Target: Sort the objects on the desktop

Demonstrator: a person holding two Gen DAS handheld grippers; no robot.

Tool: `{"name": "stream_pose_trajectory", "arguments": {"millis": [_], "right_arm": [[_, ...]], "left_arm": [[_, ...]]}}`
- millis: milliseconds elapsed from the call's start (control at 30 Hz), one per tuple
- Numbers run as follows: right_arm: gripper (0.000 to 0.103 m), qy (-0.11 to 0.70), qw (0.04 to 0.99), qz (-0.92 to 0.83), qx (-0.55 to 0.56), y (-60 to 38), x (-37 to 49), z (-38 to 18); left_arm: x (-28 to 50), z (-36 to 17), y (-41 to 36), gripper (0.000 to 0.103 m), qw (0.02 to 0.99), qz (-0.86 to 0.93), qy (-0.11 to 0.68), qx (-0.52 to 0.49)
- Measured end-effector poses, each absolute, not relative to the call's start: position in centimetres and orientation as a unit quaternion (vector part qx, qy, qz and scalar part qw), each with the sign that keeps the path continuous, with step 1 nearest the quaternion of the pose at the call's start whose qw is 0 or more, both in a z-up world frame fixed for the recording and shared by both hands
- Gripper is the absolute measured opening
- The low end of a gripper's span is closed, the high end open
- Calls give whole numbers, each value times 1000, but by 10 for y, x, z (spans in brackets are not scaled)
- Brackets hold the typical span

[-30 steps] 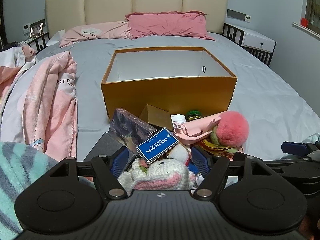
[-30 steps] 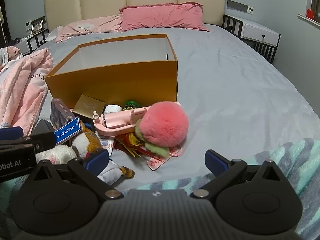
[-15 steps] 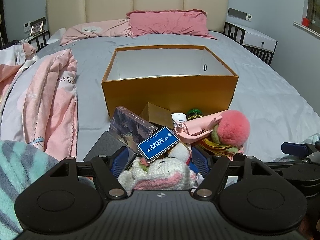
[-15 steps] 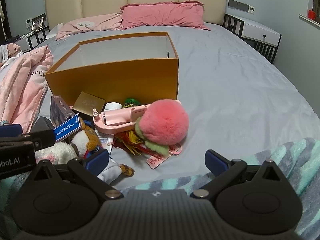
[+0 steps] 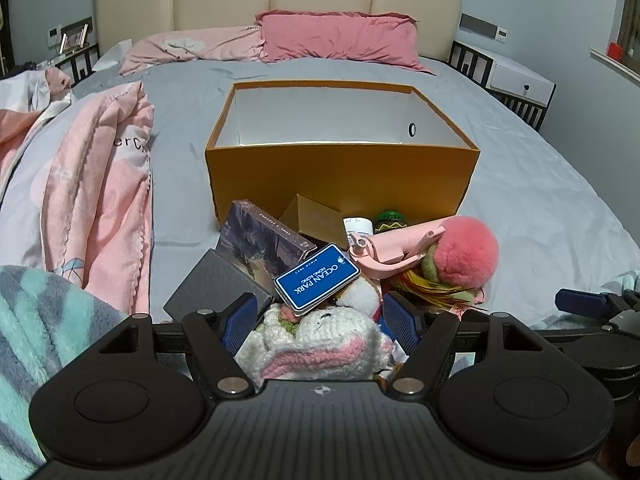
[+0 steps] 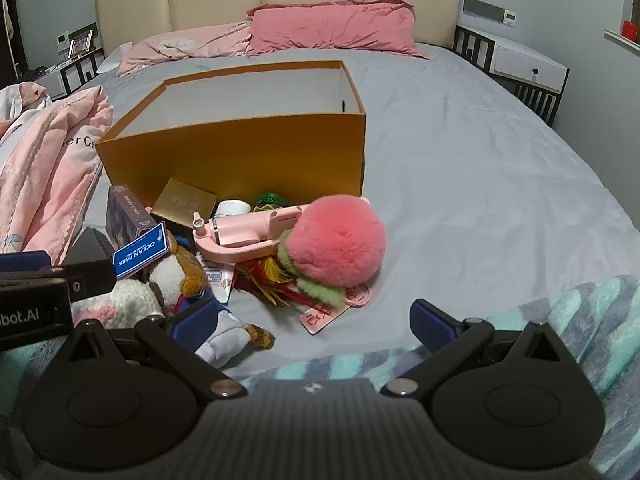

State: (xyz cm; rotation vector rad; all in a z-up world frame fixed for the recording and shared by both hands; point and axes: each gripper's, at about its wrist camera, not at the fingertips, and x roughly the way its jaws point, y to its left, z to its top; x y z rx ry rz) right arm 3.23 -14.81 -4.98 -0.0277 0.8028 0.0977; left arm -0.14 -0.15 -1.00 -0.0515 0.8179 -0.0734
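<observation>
A white and pink knitted plush [image 5: 320,340] sits between the blue pads of my left gripper [image 5: 320,320], which is shut on it. A blue "OCEAN PARK" tin [image 5: 318,278] leans on the plush. Behind lie a purple box [image 5: 260,240], a dark grey box [image 5: 212,288], a gold box [image 5: 312,216], a pink handheld device [image 5: 392,240] and a pink pom-pom [image 5: 466,256]. The orange box [image 5: 340,176] stands open with nothing visible inside. My right gripper [image 6: 312,320] is open over bare grey sheet, its left finger beside a brown and white dog plush [image 6: 180,276] and short of the pom-pom [image 6: 340,240].
A pink quilt [image 5: 92,184] is bunched along the left of the bed. Pink pillows [image 5: 340,36] lie at the headboard. A teal striped blanket [image 6: 560,320] covers the near edge. A white nightstand [image 5: 520,84] stands at the right. Grey sheet [image 6: 480,180] stretches right of the orange box.
The pile and orange box have slid slightly upward in the left wrist view while the knitted plush stays fixed between the left fingers. The right gripper stays open and has barely shifted.
</observation>
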Motion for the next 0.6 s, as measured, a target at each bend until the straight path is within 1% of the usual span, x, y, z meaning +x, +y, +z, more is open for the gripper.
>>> {"name": "stream_pose_trajectory", "arguments": {"millis": [133,167,200,267,300,333,400,500,600], "right_arm": [[100,394,917,60,-13,-146,33,-51],[98,394,917,62,-14,-146,33,-51],[94,395,916,64,-15,-145,34,-51],[88,401,913,70,-16,-144,36,-52],[82,404,911,77,-16,-144,38,-53],[79,408,908,87,-16,-144,40,-53],[73,412,905,105,-18,-142,45,-52],[68,406,904,128,-40,-133,51,-48],[65,407,898,161,-52,-123,60,-44]], "left_arm": [[0,-12,1,75,913,-42,405,-29],[0,-12,1,74,912,-42,406,-29],[1,-12,2,72,911,-42,409,-30],[3,-13,6,70,909,-41,413,-33],[4,-12,8,68,909,-40,414,-34],[6,-11,10,66,908,-40,415,-34],[10,-9,15,65,909,-4,414,-53],[17,-3,30,65,906,2,419,-62],[31,0,47,65,895,18,441,-72]]}}
